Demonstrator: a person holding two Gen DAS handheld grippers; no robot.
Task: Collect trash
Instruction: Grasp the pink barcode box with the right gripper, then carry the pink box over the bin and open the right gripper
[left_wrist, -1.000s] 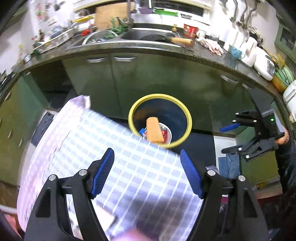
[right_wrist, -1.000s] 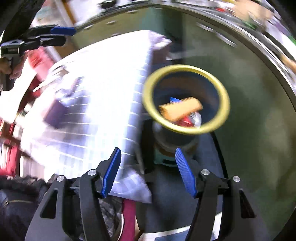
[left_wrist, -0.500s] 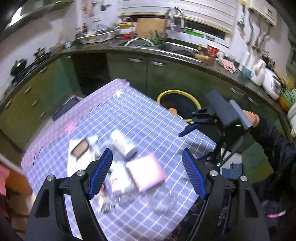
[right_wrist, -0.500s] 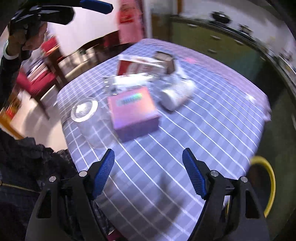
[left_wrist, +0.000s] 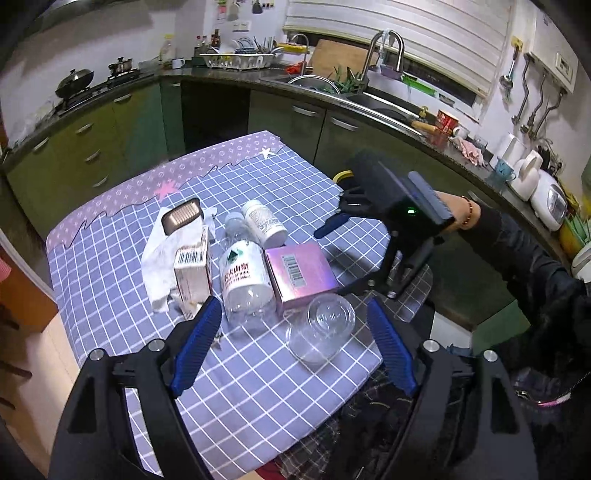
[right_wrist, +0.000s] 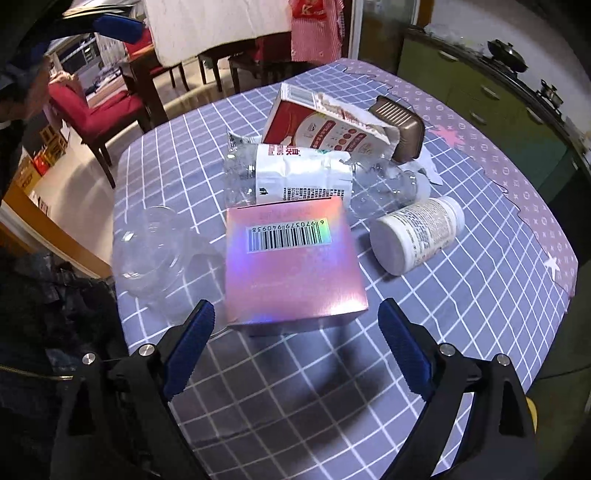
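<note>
Checked purple cloth covers the table, and the trash lies bunched near its middle, towards the edge closest to the person, likely so either hand can reach it. Seen from the left wrist, the left gripper hangs above that near edge with its jaws spread, having just been opening, and nothing sits between them; just ahead lie a clear cup on its side, a clear bottle, a pink box, a white pill bottle, a carton and a crumpled tissue. From the right wrist, the right gripper also has its jaws wide, just opened further and empty, lined up on the pink box, which looks like its next pick. A yellow bin rim peeks past the far edge, near enough for short trips.
</note>
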